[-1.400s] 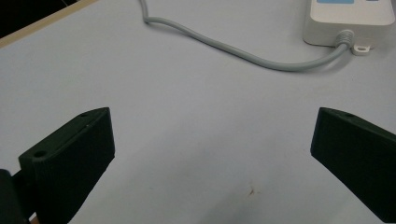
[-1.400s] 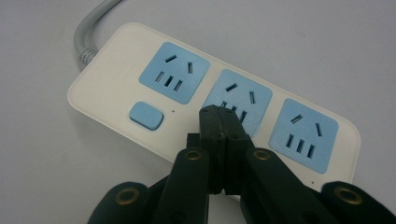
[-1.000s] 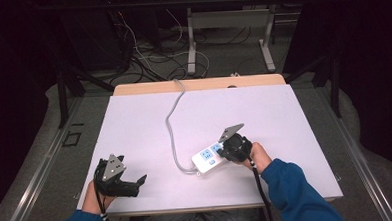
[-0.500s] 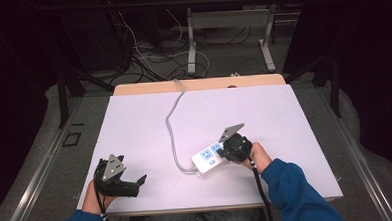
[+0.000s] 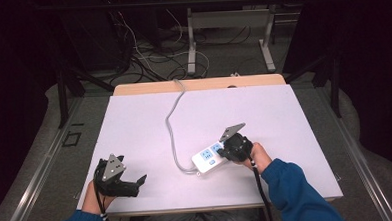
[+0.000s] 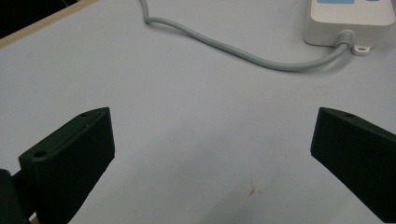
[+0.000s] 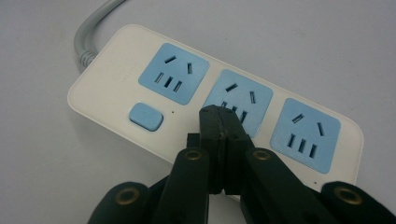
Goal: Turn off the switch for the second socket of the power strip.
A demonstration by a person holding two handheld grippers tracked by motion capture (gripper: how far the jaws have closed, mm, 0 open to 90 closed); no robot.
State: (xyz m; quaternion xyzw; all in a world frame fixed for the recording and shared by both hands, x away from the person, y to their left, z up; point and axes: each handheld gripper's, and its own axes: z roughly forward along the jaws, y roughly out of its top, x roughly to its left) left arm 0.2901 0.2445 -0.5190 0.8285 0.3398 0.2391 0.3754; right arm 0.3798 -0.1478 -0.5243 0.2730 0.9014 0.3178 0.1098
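Pressing the blue switch (image 7: 146, 116) looks like the step in hand, as we judge it: the right tool (image 7: 219, 122), jaws pressed together with nothing between them, hovers over the middle socket of the power strip (image 5: 209, 158), which lies near the table's (image 5: 284, 116) front edge. We would shift the tip toward the switch and push straight down. The left tool (image 6: 212, 154) sits spread wide over bare table. Compared with half a second earlier, nothing has visibly moved.

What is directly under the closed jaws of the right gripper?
The right gripper, jaws shut, is over the white power strip, at its middle blue socket. The jaws cover part of that socket; whether they touch it cannot be told.
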